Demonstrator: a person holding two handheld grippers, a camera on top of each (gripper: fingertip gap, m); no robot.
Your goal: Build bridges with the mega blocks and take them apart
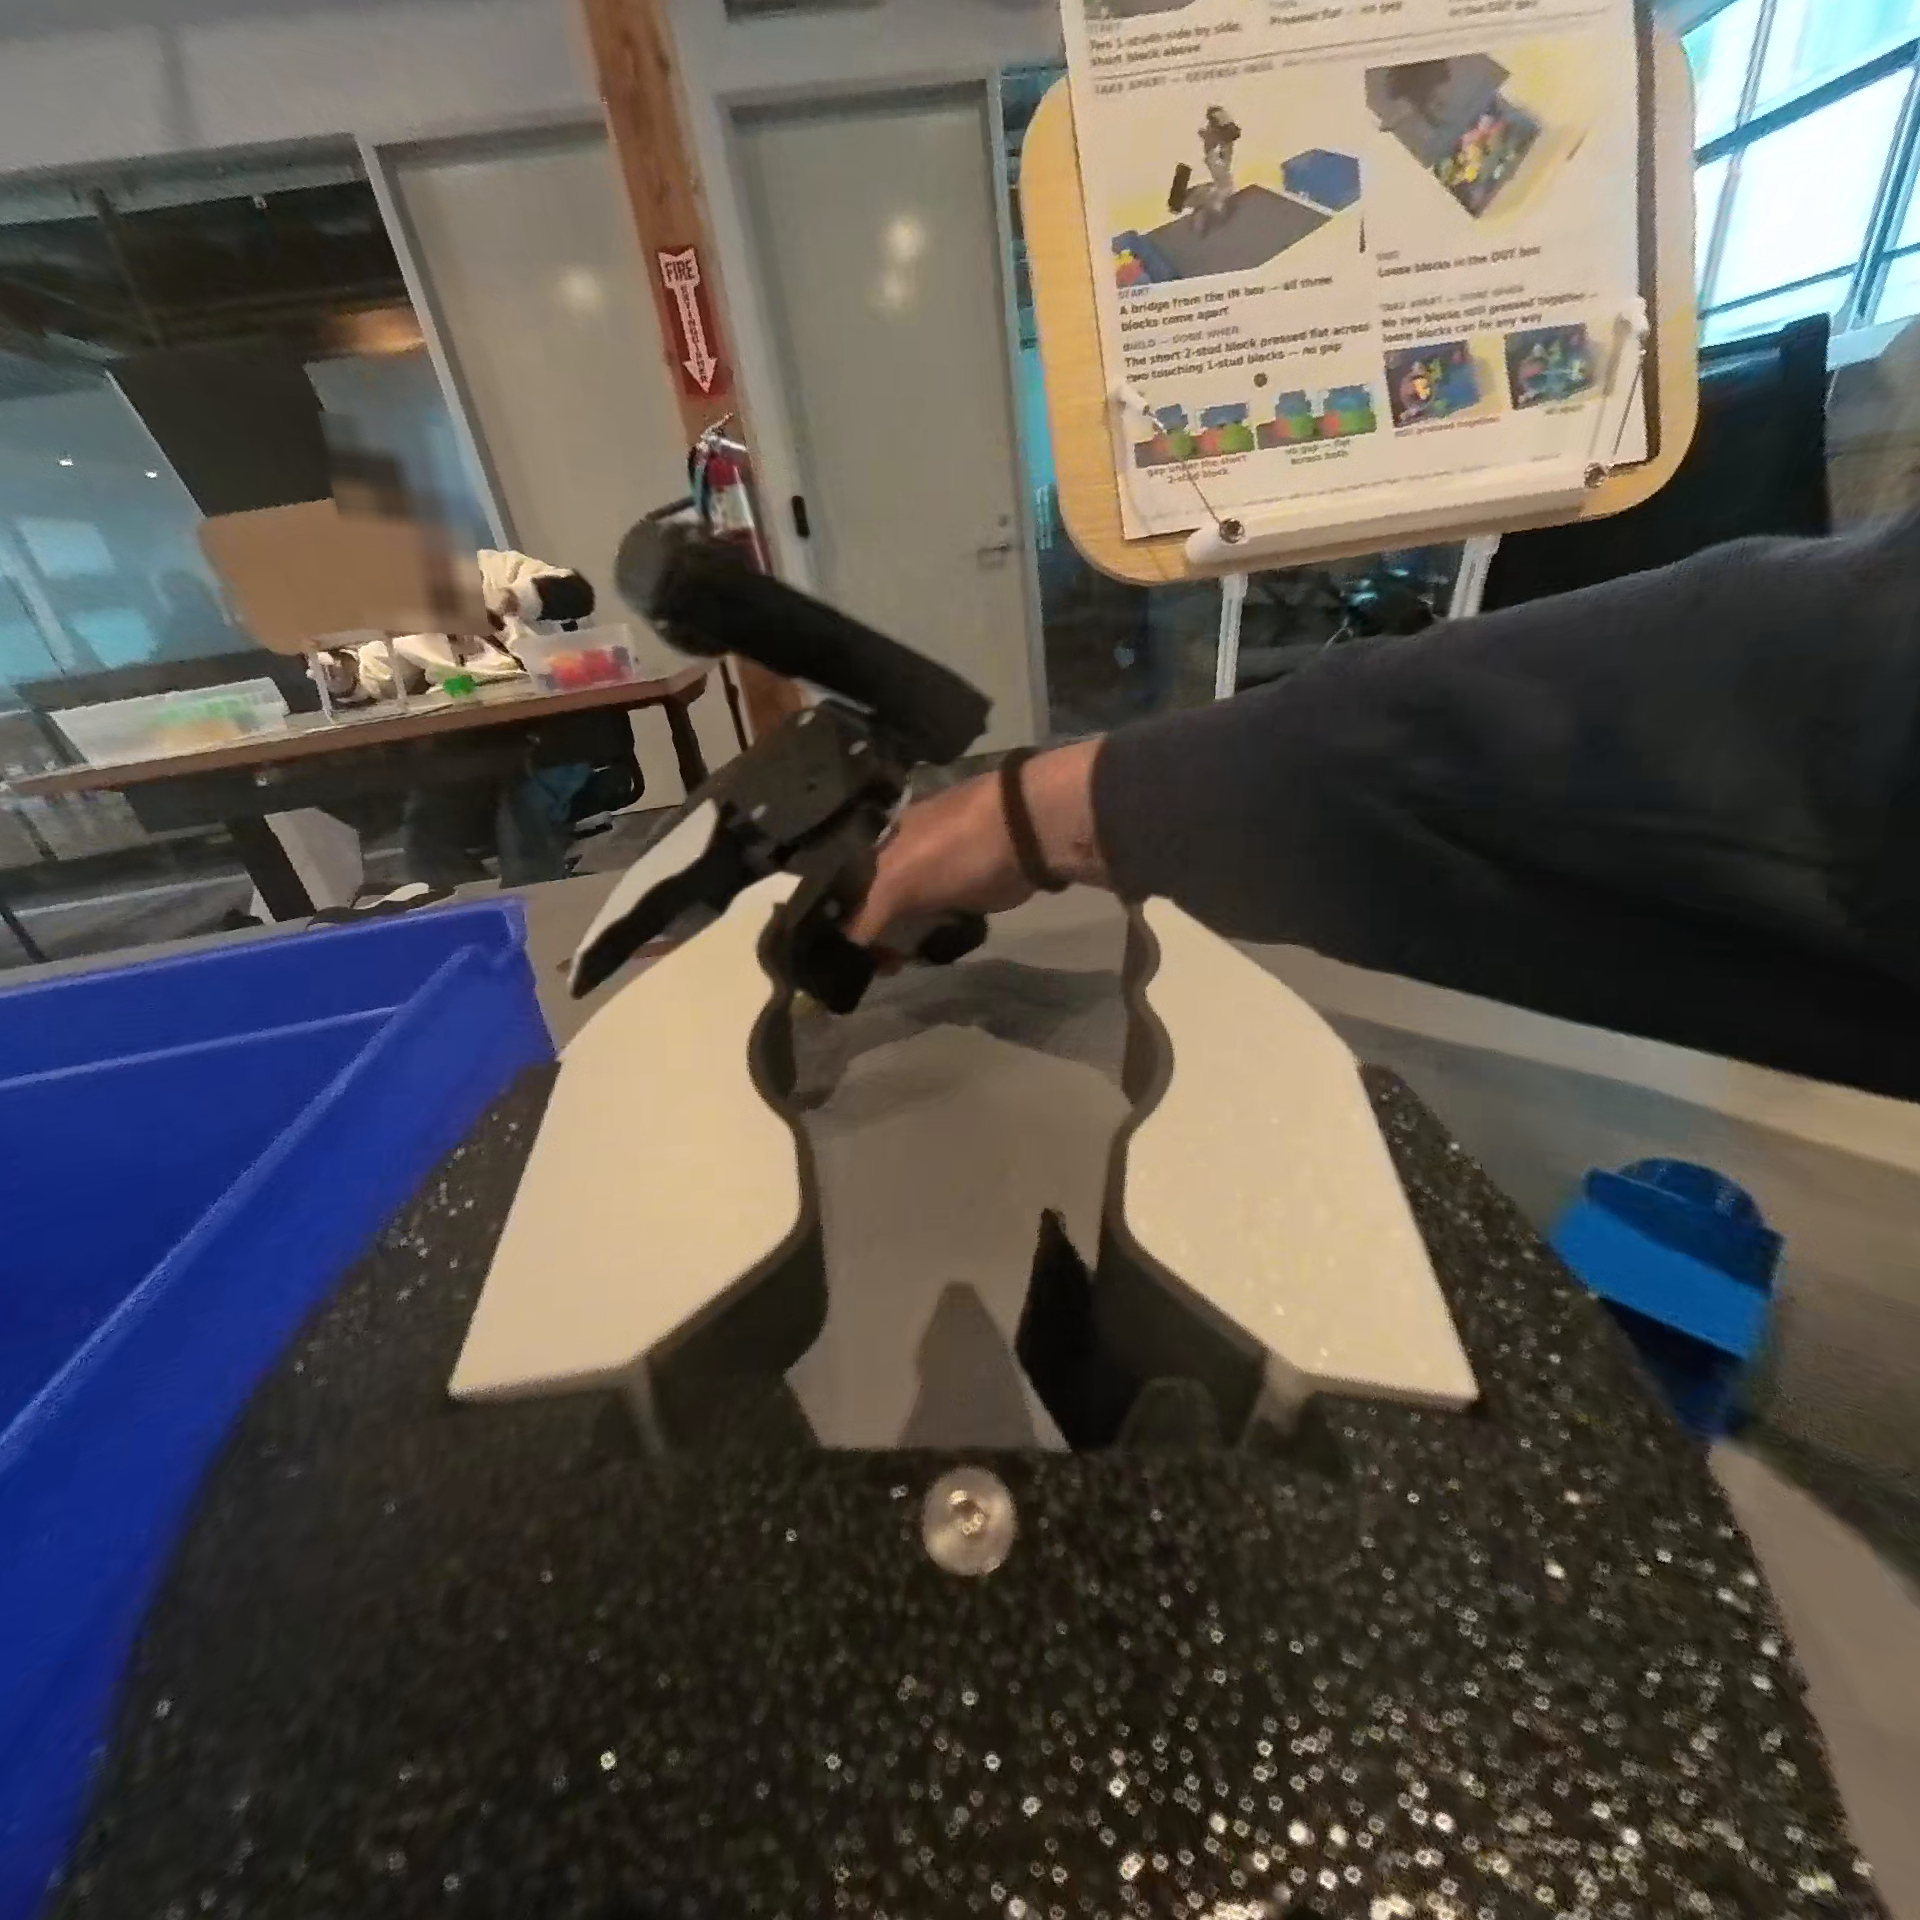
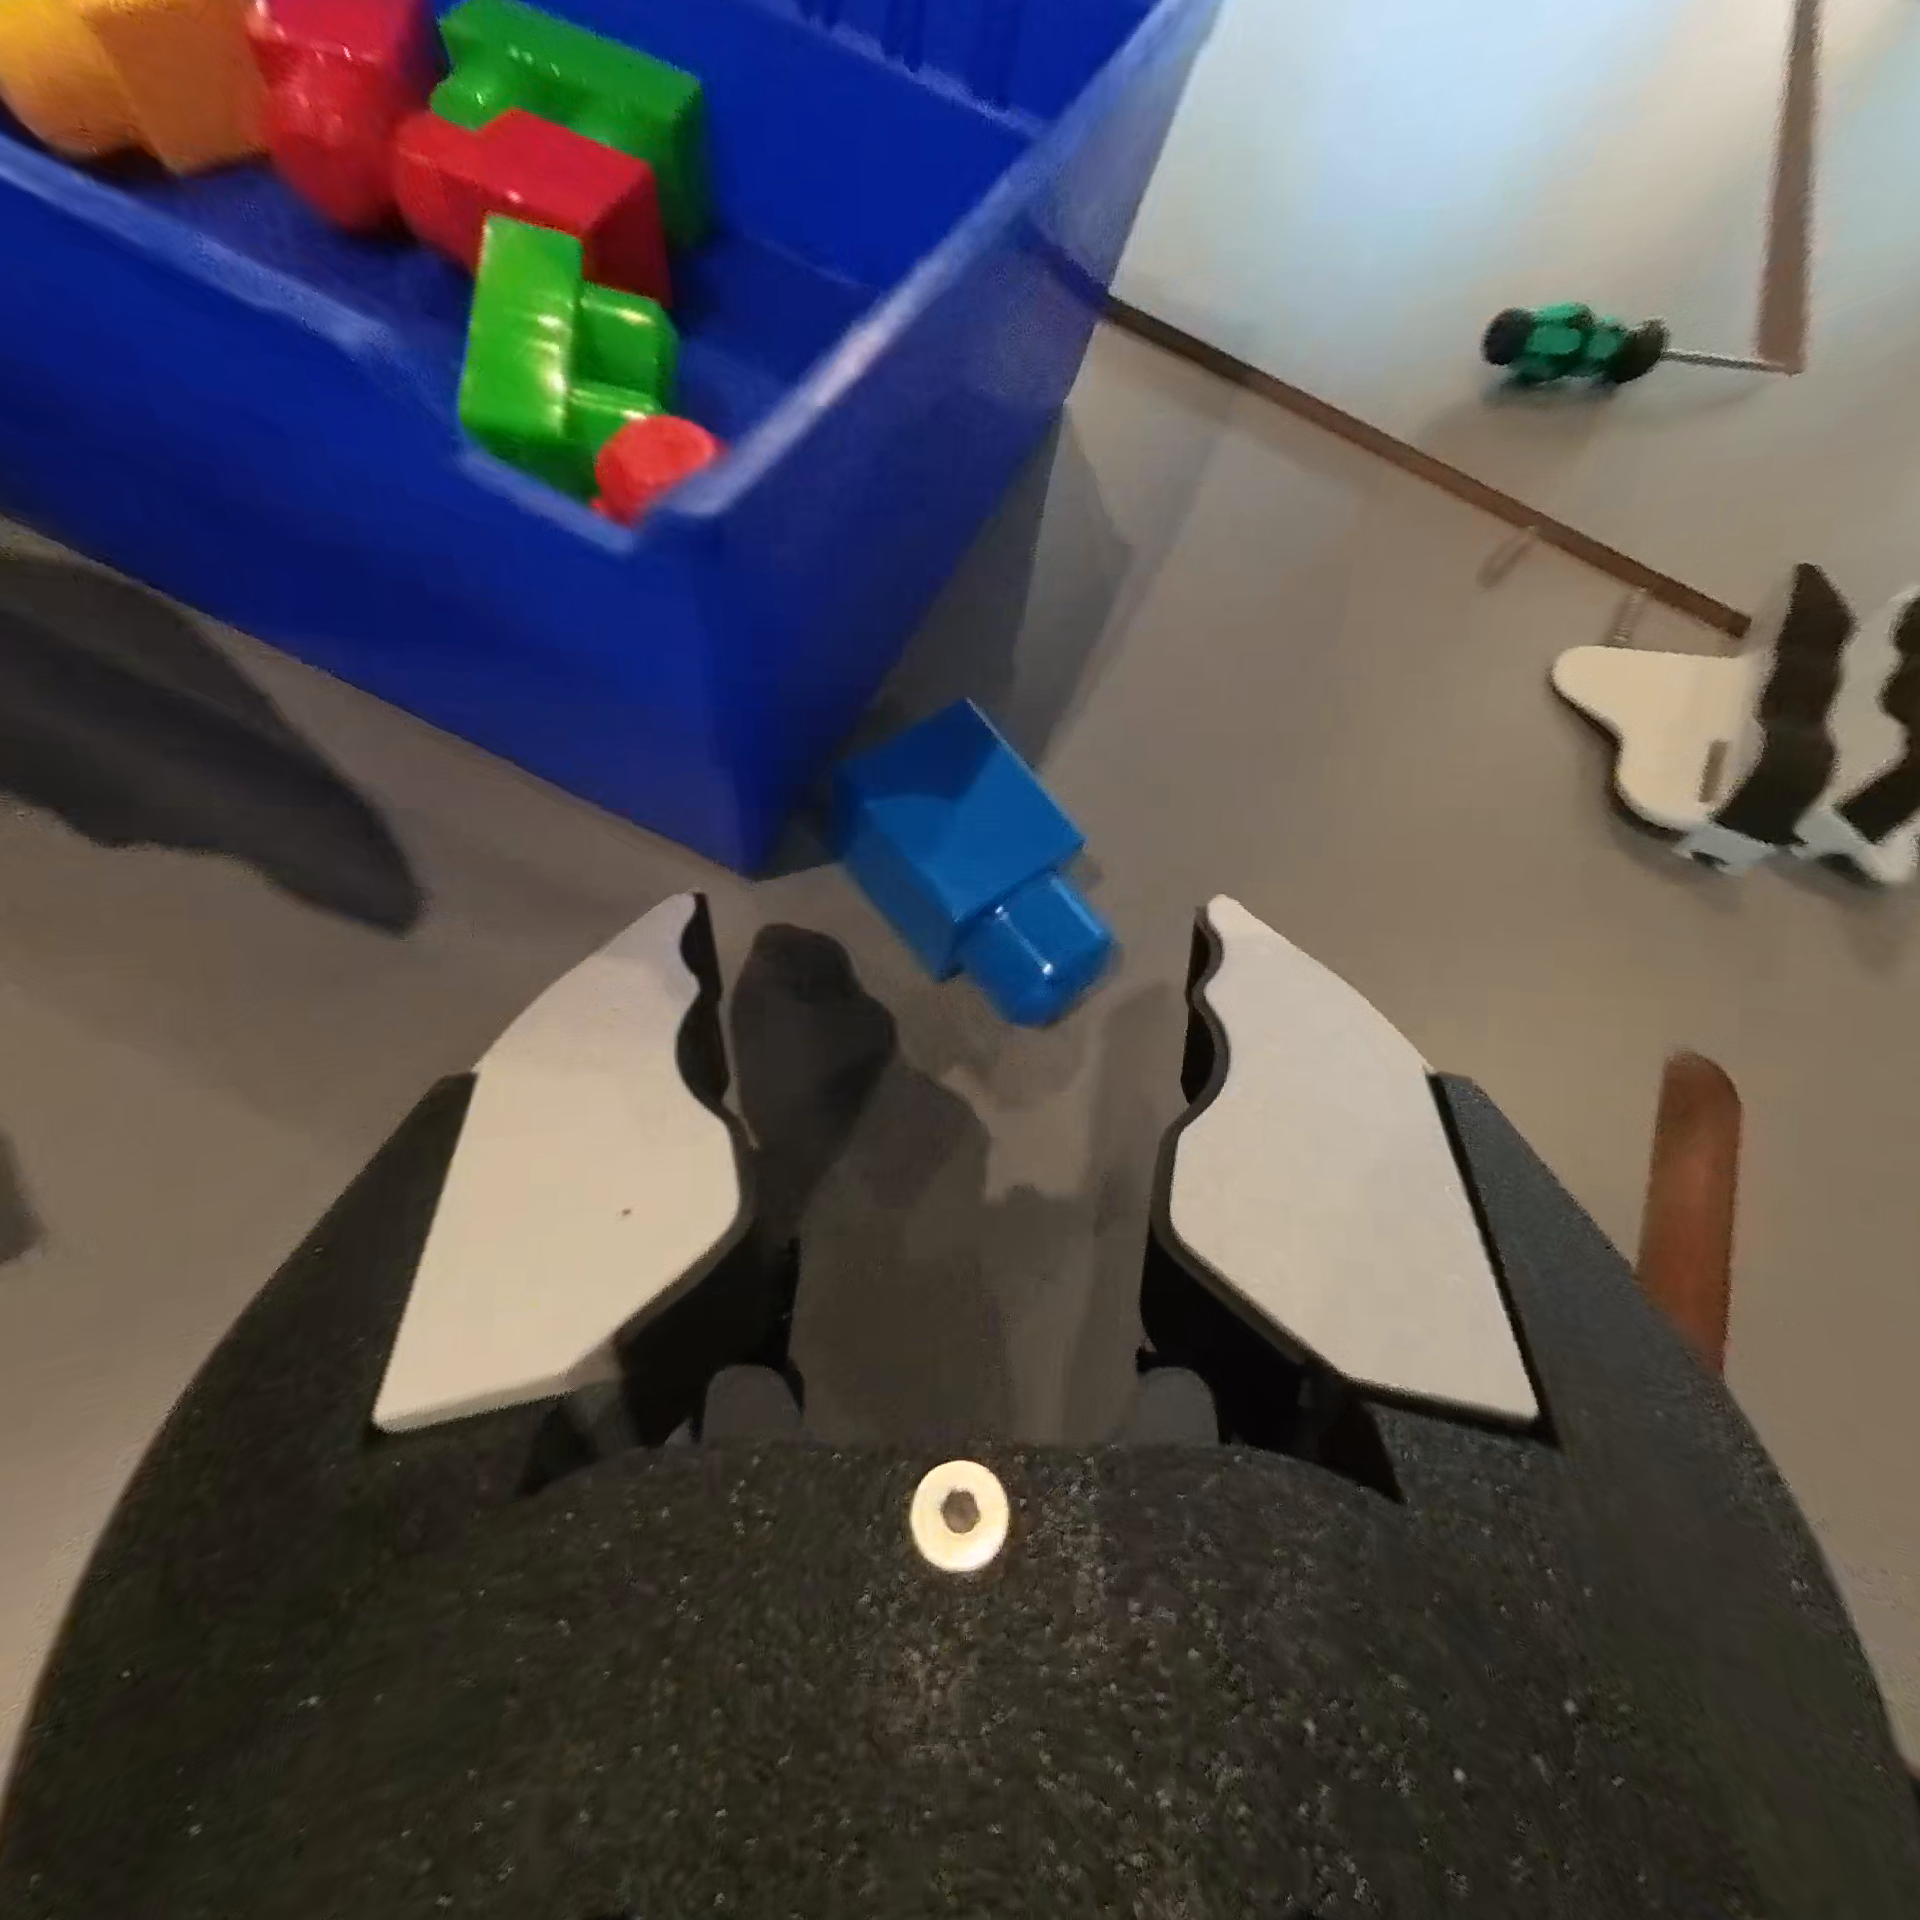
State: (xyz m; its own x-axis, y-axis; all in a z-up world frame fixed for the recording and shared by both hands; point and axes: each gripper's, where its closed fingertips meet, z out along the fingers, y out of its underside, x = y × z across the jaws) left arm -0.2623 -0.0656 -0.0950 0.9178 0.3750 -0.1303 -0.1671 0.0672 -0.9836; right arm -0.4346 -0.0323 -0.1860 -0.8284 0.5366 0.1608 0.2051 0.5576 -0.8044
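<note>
While a small blue one-stud plastic block (image 2: 961, 857) is lying on its side on the grey tabletop (image 2: 1299, 582), just beside the near corner of the blue plastic bin (image 2: 582, 644) of red and green blocks (image 2: 540, 197), the right gripper (image 2: 945, 997) is being held over it, jaws spread and empty. The left gripper (image 1: 951, 1039) is likewise being held agape. The block is judged light, rigid and slick; its flat square sides are best pinched, not the stud.

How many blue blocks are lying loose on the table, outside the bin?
1. The blue block lies on its side on the grey table, right by the corner of the blue bin, just ahead of the open right gripper. Others may lie out of view.
</note>
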